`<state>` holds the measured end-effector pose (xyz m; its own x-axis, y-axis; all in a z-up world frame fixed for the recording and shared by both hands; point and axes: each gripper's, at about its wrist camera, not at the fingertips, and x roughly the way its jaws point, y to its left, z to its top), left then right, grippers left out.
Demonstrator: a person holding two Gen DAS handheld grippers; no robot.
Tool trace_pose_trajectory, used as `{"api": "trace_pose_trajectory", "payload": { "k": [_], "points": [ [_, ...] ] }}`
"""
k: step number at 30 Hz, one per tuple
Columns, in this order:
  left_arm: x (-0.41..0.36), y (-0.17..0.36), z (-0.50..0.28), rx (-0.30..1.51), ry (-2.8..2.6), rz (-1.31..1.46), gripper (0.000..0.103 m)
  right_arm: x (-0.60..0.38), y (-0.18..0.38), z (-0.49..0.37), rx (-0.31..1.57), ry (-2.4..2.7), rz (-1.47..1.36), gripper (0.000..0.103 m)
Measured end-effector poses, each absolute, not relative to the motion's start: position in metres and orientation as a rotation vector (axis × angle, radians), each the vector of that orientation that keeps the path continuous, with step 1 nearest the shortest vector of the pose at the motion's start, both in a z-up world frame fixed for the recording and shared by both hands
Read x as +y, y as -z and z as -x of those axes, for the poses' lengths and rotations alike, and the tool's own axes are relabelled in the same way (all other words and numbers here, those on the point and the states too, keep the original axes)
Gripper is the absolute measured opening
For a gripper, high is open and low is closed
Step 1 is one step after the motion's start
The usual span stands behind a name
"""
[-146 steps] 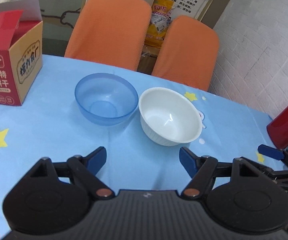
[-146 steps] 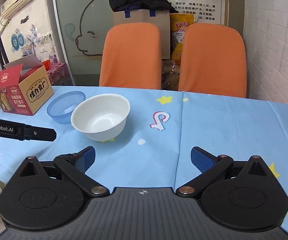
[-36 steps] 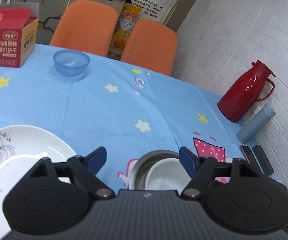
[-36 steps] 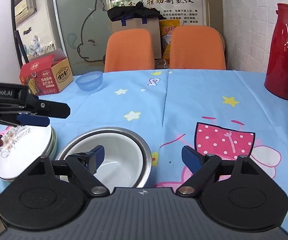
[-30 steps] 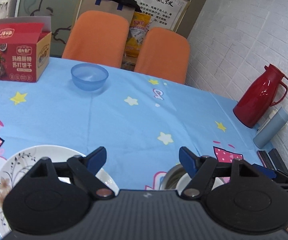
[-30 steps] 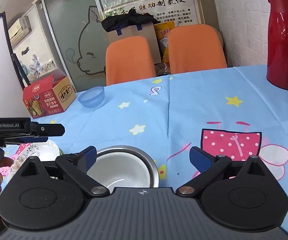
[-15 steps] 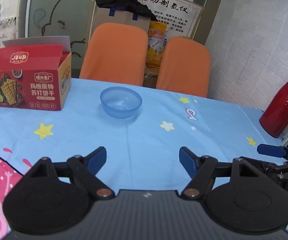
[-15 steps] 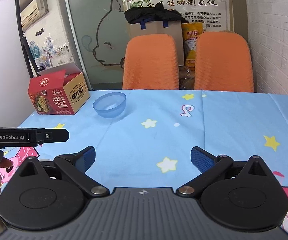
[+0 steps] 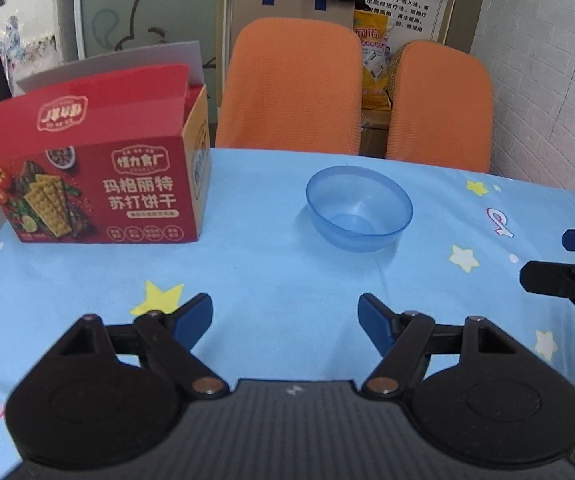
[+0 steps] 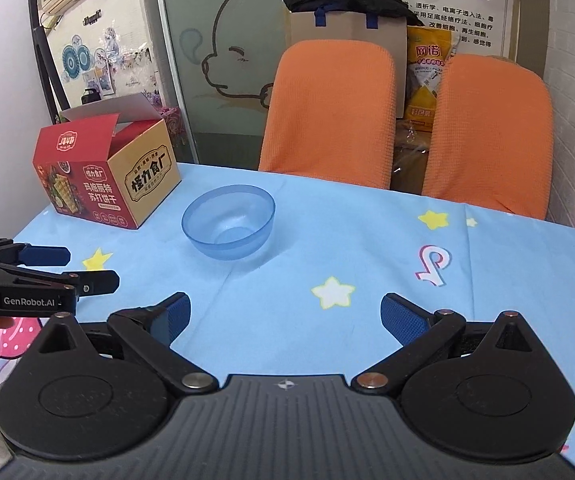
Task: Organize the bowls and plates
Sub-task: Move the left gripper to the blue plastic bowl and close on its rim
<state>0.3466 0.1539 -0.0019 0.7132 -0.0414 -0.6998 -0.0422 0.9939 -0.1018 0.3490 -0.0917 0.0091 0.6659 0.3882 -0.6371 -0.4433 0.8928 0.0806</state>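
- Both claws, the left gripper and the right gripper, stand apart and empty.
- The translucent blue bowl sits upright ahead of both, untouched.
- Straddle one rim wall, then clamp gently; thin plastic likely slips.

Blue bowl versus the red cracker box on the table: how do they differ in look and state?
The blue bowl is round, see-through and plain; the red cracker box is square-edged, solid card, covered in print and a food picture. The bowl is low and shows nothing inside; the box is taller, its top flap raised, its inside hidden. The bowl sits nearer the orange chairs; the box is toward the table's left edge. Both stand upright on the blue tablecloth, apart, untouched by either gripper.
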Motion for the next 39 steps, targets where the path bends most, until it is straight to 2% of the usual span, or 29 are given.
{"api": "trace_pose_trajectory", "payload": {
  "k": [10,25,31,32,33,34,35,36,37,39],
  "points": [
    [0.164,0.018,-0.416,0.814,0.005,0.269,0.074,-0.053,0.008,-0.406,0.731,-0.462,0.18,0.103],
    [0.16,0.045,-0.486,0.815,-0.015,0.258,0.074,-0.021,0.036,-0.46,0.744,-0.474,0.193,0.103],
    [0.157,0.046,-0.487,0.807,0.004,0.245,0.069,-0.018,0.043,-0.464,0.749,-0.486,0.177,0.103],
    [0.157,0.045,-0.487,0.805,0.011,0.251,0.067,-0.017,0.043,-0.463,0.746,-0.49,0.177,0.103],
    [0.156,0.045,-0.487,0.809,0.024,0.261,0.058,-0.015,0.044,-0.463,0.746,-0.496,0.177,0.103],
    [0.155,0.046,-0.486,0.809,0.029,0.26,0.056,-0.012,0.045,-0.462,0.749,-0.503,0.18,0.094],
    [0.153,0.046,-0.486,0.811,0.034,0.246,0.05,-0.01,0.047,-0.461,0.754,-0.512,0.185,0.088],
    [0.151,0.046,-0.485,0.807,0.038,0.236,0.044,-0.009,0.047,-0.459,0.755,-0.521,0.179,0.076],
    [0.151,0.046,-0.484,0.807,0.039,0.245,0.043,-0.008,0.046,-0.458,0.756,-0.526,0.175,0.068],
    [0.149,0.045,-0.482,0.819,0.056,0.265,0.027,-0.004,0.045,-0.455,0.76,-0.53,0.179,0.064]
  ]
}}
